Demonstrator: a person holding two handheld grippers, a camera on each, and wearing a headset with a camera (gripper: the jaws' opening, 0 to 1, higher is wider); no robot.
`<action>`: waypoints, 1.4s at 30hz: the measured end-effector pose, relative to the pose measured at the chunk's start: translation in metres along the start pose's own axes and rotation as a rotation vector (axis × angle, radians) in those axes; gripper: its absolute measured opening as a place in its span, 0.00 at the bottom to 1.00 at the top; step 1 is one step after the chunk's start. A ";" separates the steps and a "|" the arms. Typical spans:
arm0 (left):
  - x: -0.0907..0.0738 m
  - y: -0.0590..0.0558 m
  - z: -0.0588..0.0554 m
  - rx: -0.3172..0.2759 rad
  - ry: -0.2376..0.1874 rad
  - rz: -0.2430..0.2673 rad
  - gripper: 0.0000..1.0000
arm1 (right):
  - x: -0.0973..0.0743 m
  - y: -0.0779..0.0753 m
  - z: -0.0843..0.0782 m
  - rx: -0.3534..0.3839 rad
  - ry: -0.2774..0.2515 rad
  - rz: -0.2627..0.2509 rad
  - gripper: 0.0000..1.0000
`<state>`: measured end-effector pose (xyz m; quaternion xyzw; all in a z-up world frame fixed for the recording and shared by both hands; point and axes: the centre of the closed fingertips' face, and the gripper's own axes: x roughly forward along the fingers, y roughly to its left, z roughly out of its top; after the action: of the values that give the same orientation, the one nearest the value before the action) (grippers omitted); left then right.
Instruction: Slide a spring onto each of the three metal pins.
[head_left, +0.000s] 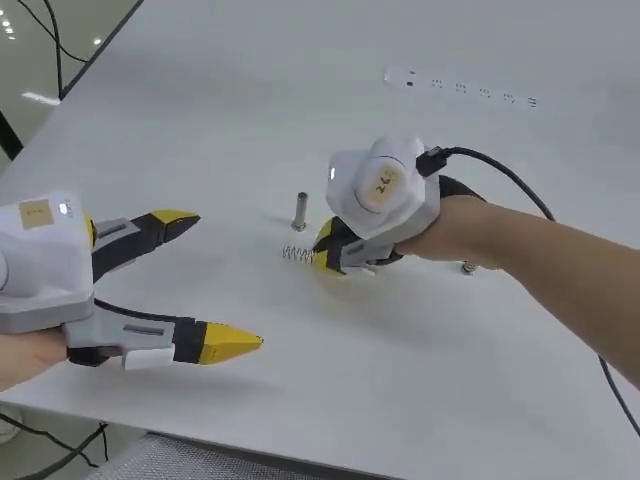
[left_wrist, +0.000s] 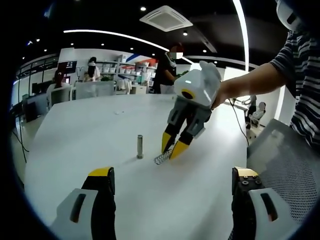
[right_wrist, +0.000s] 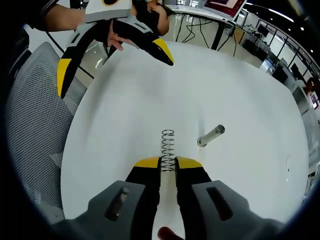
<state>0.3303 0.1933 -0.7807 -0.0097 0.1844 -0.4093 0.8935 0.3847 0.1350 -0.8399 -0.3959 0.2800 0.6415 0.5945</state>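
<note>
A metal pin (head_left: 299, 211) (left_wrist: 140, 147) (right_wrist: 211, 135) stands upright on the white table (head_left: 200, 120). Right beside it a small coil spring (head_left: 295, 253) (left_wrist: 161, 158) (right_wrist: 168, 147) lies low over the table, one end pinched in my right gripper (head_left: 322, 255) (left_wrist: 171, 152) (right_wrist: 168, 162), which is shut on it. The spring's free end points toward the left gripper, a short way to the side of the pin. My left gripper (head_left: 215, 285) (left_wrist: 172, 182) (right_wrist: 112, 57) hovers open and empty near the table's front left. A small metal piece (head_left: 468, 267) peeks out behind the right hand.
A white power strip (head_left: 460, 88) lies at the far side of the table. A black cable (head_left: 510, 180) trails from the right gripper. A mesh chair (right_wrist: 35, 115) stands by the table's front edge. People stand in the office beyond.
</note>
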 end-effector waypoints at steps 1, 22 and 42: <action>0.003 -0.001 0.001 0.003 0.001 -0.007 0.97 | -0.004 0.000 -0.003 -0.002 0.002 -0.006 0.12; 0.043 -0.024 0.002 0.028 0.037 -0.130 0.91 | -0.068 0.025 -0.035 0.109 -0.032 -0.085 0.12; 0.072 -0.048 0.009 0.088 0.018 -0.236 0.70 | -0.064 0.045 -0.028 0.039 -0.017 -0.083 0.12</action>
<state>0.3416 0.1067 -0.7871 0.0114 0.1720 -0.5194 0.8370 0.3438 0.0712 -0.8064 -0.3903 0.2708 0.6139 0.6305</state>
